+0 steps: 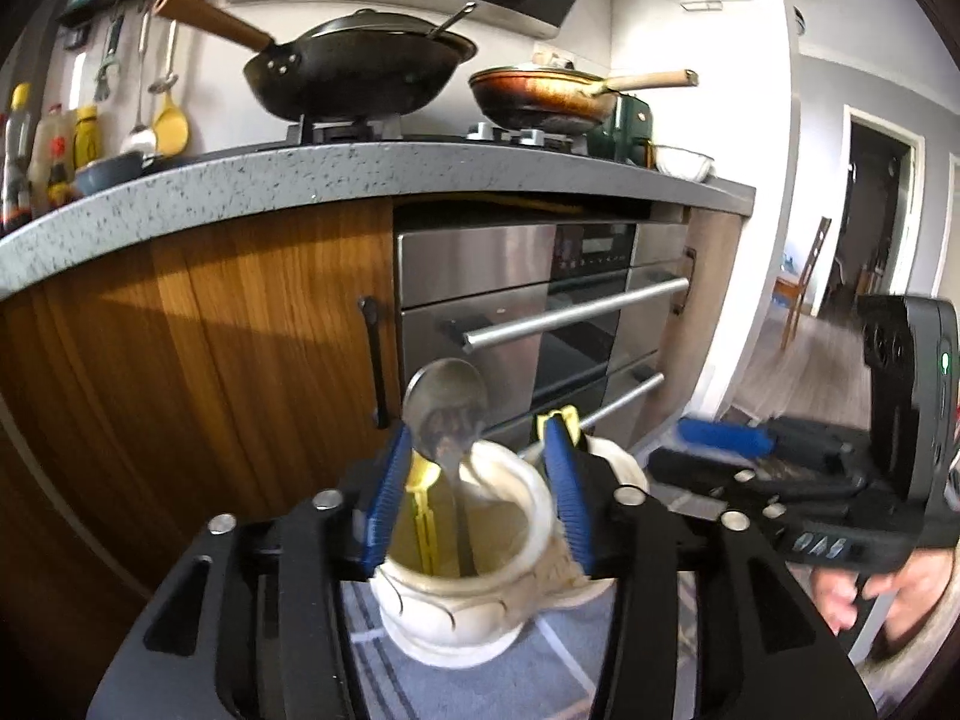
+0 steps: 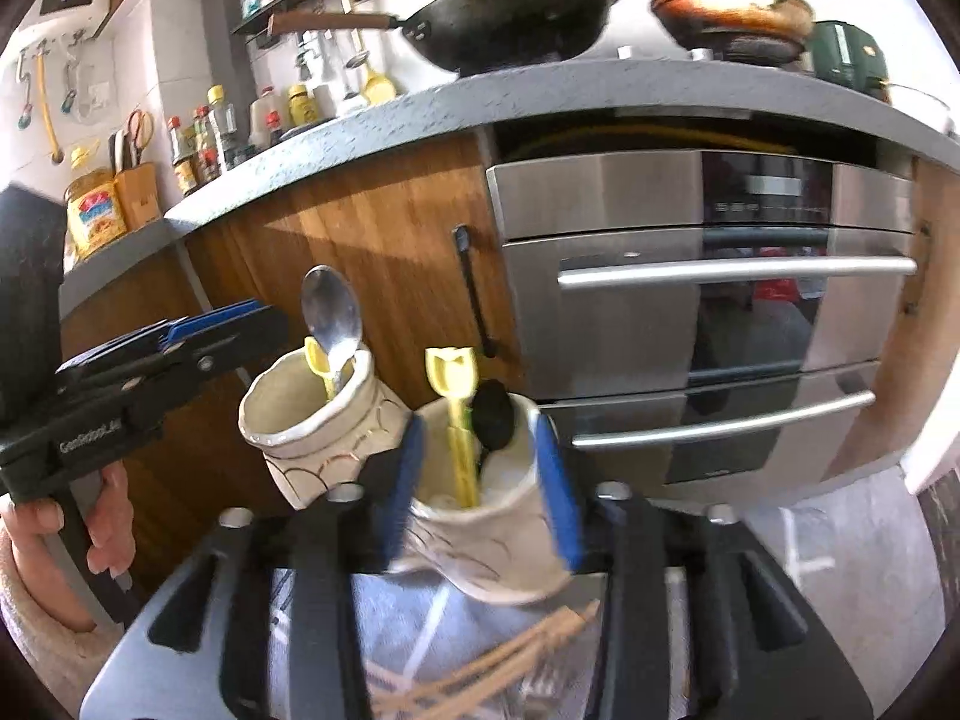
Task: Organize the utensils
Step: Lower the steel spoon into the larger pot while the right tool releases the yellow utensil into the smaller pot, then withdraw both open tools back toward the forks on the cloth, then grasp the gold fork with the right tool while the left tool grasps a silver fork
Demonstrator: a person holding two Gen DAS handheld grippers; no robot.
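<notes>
Nearest the right wrist camera, a loose bundle of pale chopsticks (image 2: 492, 660) lies on the grey-blue cloth (image 2: 408, 612), apparently not yet sorted, though glare and blur make the count unreadable. Just beyond them the right gripper (image 2: 483, 492) straddles a cream ceramic cup (image 2: 486, 546) that leans to the right; its blue fingers (image 2: 558, 492) flank the cup's walls, and whether the pads touch the walls or stand just clear I cannot tell, since the cup is motion-blurred. A yellow utensil (image 2: 459, 420) and a black spoon (image 2: 493, 417) stand in that cup. In the left wrist view the left gripper (image 1: 477, 498) likewise frames a second cream cup (image 1: 474, 588), its fingers (image 1: 384, 504) spread either side of the rim, with no clear sign of squeezing. That cup stands on the cloth and holds a metal spoon (image 1: 447, 414) and a yellow-handled piece (image 1: 420, 510). Farther off are the wooden cabinet (image 1: 198, 324), the steel oven (image 1: 540, 300) and the pans on the bench (image 1: 300, 180). The step in hand looks like placing the two filled cups. The next move calls for making sure the tilted cup sits flat, then drawing both grippers back without catching the rims, and going for the chopsticks.
</notes>
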